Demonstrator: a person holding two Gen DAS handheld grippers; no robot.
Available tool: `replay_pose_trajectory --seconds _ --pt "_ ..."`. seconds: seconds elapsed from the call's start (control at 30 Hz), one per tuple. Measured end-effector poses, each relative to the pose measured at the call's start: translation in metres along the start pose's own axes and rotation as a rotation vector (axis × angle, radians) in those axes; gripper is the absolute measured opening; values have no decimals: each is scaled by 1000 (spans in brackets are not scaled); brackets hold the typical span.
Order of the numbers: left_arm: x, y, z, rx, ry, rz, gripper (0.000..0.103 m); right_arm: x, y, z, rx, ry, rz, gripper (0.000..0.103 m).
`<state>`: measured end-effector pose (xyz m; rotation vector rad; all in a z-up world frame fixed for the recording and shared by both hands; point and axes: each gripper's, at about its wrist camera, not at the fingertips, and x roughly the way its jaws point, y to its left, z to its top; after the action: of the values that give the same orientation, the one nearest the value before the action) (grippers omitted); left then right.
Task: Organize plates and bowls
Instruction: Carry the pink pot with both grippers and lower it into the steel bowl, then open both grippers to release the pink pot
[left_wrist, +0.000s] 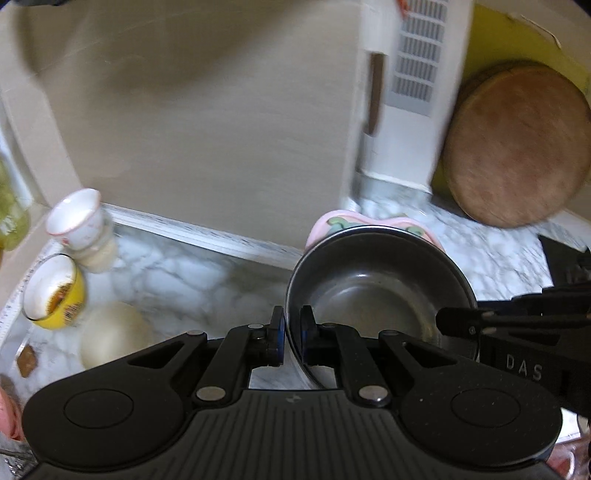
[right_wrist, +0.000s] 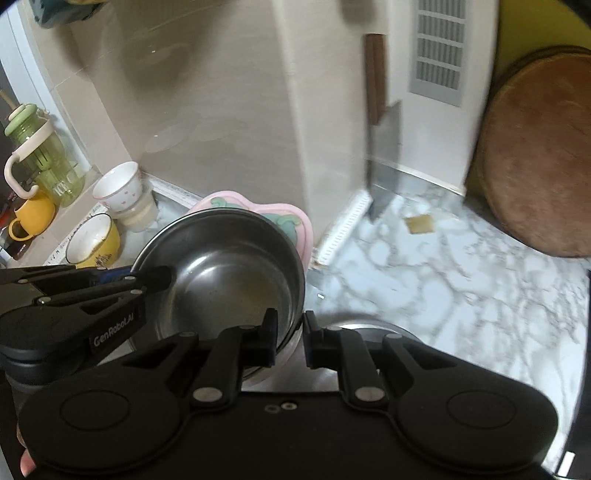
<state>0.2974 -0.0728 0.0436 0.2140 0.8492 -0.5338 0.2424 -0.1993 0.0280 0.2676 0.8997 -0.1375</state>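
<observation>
Left gripper (left_wrist: 291, 332) and right gripper (right_wrist: 290, 338) are each pinching opposite rims of the steel bowl (left_wrist: 376, 291), holding it above the marble counter (right_wrist: 443, 277), in front of a pink plate (right_wrist: 291, 221).

The round steel bowl (right_wrist: 229, 273) gleams smooth and glossy. The white marble-look table (right_wrist: 443, 280) is polished (grey-veined); the round brown wooden board (right_wrist: 535, 162) looks matt.

The shiny metal bowl (right_wrist: 229, 273) was empty and tipped a little, held up above the marble counter. A pink plate (right_wrist: 295, 225) with green shapes sat right under it, sticking out past the bowl's far edge.
</observation>
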Motion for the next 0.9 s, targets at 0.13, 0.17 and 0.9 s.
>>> replay_pose_trajectory --seconds 0.13,0.17,0.9 --pt "11 -28 -11 32 35 -35 7 -5 -27 -15 28 18 -24 14" --pt "16 -34 -15 37 46 -43 7 -5 -34 -19 35 26 -28 14" --pt "90 -83 -52 87 141 -36 7 40 -98 -68 122 91 -89 14"
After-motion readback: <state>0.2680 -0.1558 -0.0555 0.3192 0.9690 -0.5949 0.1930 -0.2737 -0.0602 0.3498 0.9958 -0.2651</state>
